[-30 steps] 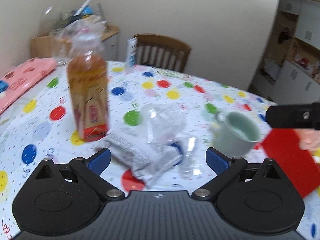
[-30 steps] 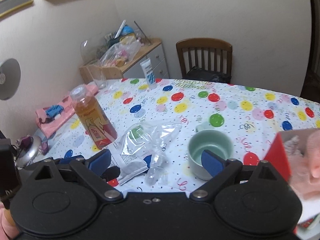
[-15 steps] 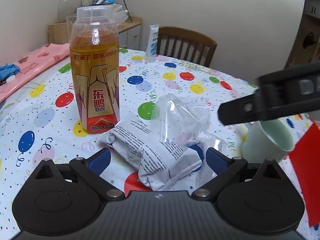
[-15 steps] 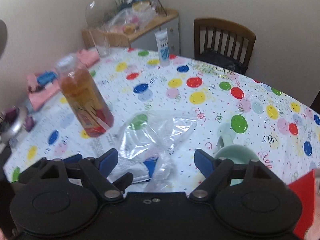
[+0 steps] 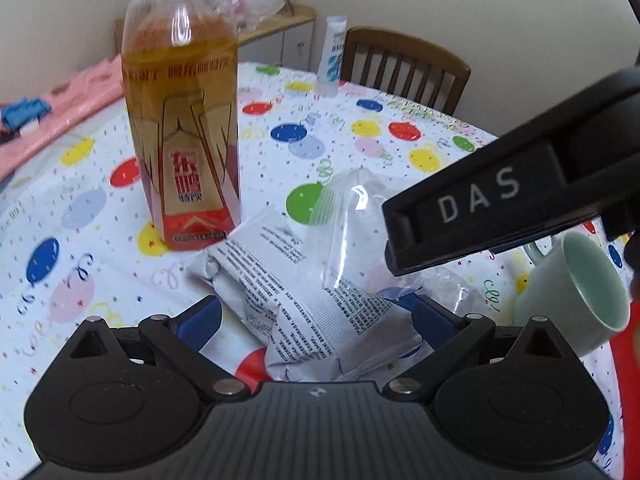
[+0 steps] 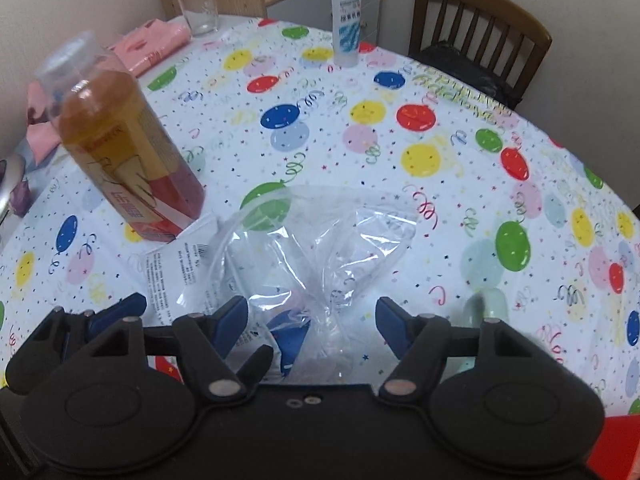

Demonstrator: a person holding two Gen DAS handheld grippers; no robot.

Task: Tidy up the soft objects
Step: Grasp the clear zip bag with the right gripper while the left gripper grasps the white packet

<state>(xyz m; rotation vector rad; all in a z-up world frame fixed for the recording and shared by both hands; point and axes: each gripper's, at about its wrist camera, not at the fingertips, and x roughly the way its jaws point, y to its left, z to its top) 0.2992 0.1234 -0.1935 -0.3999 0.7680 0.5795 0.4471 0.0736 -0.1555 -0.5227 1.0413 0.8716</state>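
Observation:
A white printed soft packet point(image 5: 304, 304) lies on the balloon-print tablecloth point(image 6: 440, 208). A crumpled clear plastic bag point(image 6: 320, 248) rests partly over it. In the left wrist view my left gripper point(image 5: 316, 320) is open low over the packet, one blue finger on each side, neither pressing. My right gripper point(image 6: 310, 320) points steeply down over the clear bag. Its jaws are closing with the bag's lower folds between them, and its pads do not press on the bag. The right gripper's black body point(image 5: 500, 200) reaches in from the right above the bag point(image 5: 352, 216).
A tall bottle of amber drink point(image 5: 184, 120) stands just left of the packet. A pale green mug point(image 5: 576, 292) and a red sheet point(image 5: 626, 380) are at the right. A white tube point(image 6: 348, 28), a glass point(image 6: 202, 12), pink cloth point(image 5: 60, 120) and a wooden chair point(image 6: 480, 28) lie farther back.
Both grippers have come down and closer to the packet and bag. The right gripper has swung left from the mug to over the clear bag, and its jaws have narrowed.

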